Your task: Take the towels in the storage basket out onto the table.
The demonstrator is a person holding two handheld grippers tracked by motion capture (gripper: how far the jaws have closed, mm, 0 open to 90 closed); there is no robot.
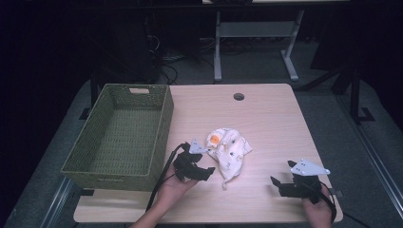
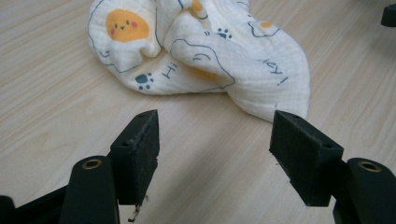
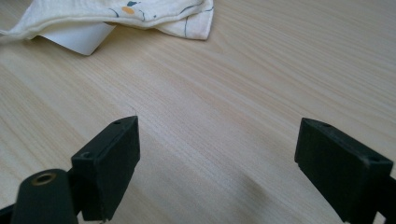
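A crumpled cream cloth (image 1: 228, 149) printed with egg faces, paw prints and blue lettering lies in the middle of the wooden table (image 1: 266, 114). My left gripper (image 1: 202, 172) sits just left of the cloth's near end, open, with bare table between its jaws. In the left gripper view the cloth (image 2: 205, 51) lies just beyond the open left gripper (image 2: 215, 142), not touching it. My right gripper (image 1: 280, 186) rests open near the front right edge, well clear of the cloth. In the right gripper view the cloth (image 3: 121, 16) lies far ahead of the right gripper (image 3: 217, 163).
A green woven basket (image 1: 164, 128) stands empty on the table's left side, close to my left hand. A round cable hole (image 1: 239, 97) is at the back of the table. A white label (image 3: 77, 39) sticks out from under the cloth.
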